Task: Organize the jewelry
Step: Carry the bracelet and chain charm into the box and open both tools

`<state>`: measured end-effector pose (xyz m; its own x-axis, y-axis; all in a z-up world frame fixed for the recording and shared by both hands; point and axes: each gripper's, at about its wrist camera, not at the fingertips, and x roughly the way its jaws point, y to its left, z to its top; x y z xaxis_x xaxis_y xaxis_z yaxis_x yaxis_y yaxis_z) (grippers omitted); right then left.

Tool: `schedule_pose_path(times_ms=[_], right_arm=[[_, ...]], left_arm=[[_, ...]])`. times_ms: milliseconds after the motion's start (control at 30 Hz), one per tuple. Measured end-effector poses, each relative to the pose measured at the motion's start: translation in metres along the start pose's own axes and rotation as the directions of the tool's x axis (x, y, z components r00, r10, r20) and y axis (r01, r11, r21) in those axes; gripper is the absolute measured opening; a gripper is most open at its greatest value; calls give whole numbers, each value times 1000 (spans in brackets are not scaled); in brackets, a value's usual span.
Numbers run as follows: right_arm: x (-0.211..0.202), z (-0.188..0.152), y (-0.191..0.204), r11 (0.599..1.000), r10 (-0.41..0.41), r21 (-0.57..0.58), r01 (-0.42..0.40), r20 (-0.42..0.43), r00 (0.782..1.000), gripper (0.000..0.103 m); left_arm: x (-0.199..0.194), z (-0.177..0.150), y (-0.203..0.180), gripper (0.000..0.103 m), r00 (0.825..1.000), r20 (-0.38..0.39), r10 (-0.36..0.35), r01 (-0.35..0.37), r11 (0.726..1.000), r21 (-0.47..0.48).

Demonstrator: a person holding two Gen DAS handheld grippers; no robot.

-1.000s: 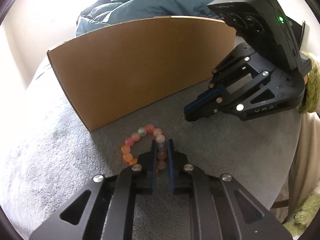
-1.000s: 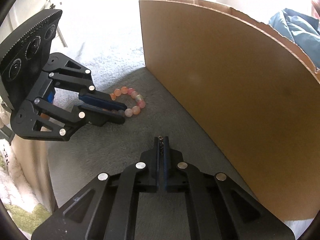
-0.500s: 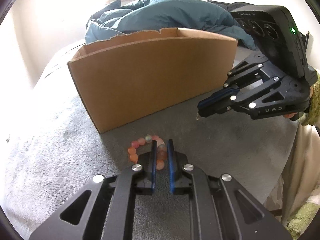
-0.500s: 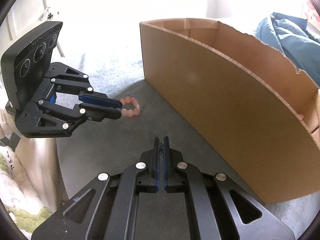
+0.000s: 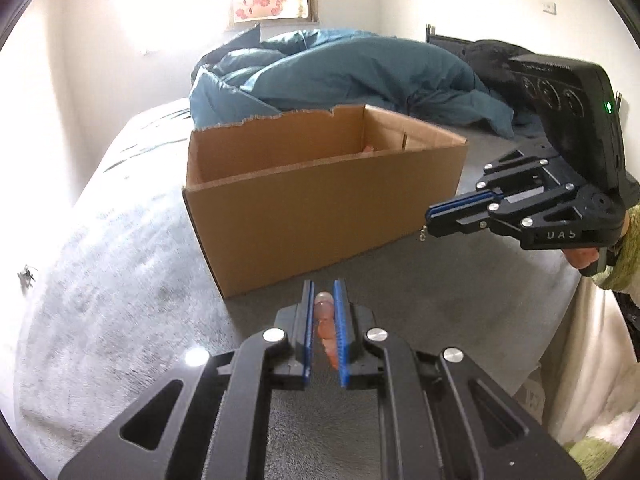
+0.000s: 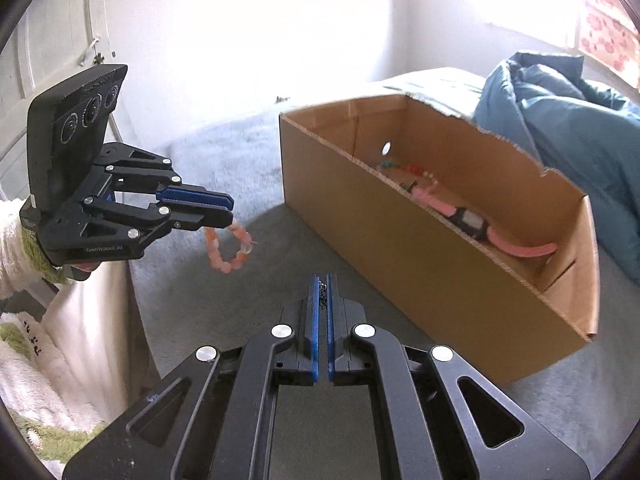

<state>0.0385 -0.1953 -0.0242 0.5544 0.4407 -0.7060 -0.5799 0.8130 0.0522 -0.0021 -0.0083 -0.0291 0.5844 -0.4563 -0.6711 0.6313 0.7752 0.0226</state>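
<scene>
Since the job is sorting jewelry into one container, everything here is staged around the cardboard box, which sits open-topped on the grey blanket of the bed, flaps torn off so both tools can drop in from above. Blue duvet is bunched behind it, out of the way.

Box already has stock: a pink-strapped watch lies along the floor against the near wall, with a few small coloured pieces further toward the far end. Can't identify those; too small.

Left gripper is nearly closed on the pink bead bracelet. It pinches only a short arc of the loop, so the rest hangs free below the pads, clear of the blanket. In the left wrist view the beads sit squeezed between the blue pads, lined up along the fingers. Grip looks secure enough for a carry.

Right gripper is fully shut on a thin dark chain, which is why the pads are almost touching: nothing thicker to hold. From the left wrist view a small end of it dangles off the tip, beside the box's near corner.

Both tools are held above the blanket, angled down, short of the box's near wall. My read: both items are lifted for transport, drop-off not yet done. Chain is the riskier one; little is held.
</scene>
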Motion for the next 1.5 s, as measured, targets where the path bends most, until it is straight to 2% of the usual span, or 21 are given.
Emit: schedule_pose_path(times_ms=[300,500,667,800,933,1067,1233,1500], right_arm=[[-43,16,-9,999,-38,-11,39,91,995,1],[-69,41,-22,998,-60,-11,63,152,987,1],[-77,58,-46,997,-79,11,79,181,980,1],[-70,63,-68,996,-84,41,78,173,981,1],[-48,60,-93,994,-84,77,75,128,988,1],[-21,52,-117,991,-76,119,68,64,995,1],[7,41,-139,987,-62,149,63,-9,998,1],[29,32,-151,983,-55,170,66,-65,996,4]], left_arm=[[-31,47,0,9,996,85,-17,17,1000,-1],[-53,90,3,9,987,158,-40,36,999,28],[-44,124,15,9,985,173,-30,26,999,26],[-16,144,30,9,991,136,-6,4,1000,18],[27,152,45,9,998,65,14,-14,1000,0],[67,148,59,9,999,-21,36,-36,999,-26],[108,136,70,9,992,-119,48,-53,998,-34],[127,126,71,12,984,-163,74,-74,997,1]])
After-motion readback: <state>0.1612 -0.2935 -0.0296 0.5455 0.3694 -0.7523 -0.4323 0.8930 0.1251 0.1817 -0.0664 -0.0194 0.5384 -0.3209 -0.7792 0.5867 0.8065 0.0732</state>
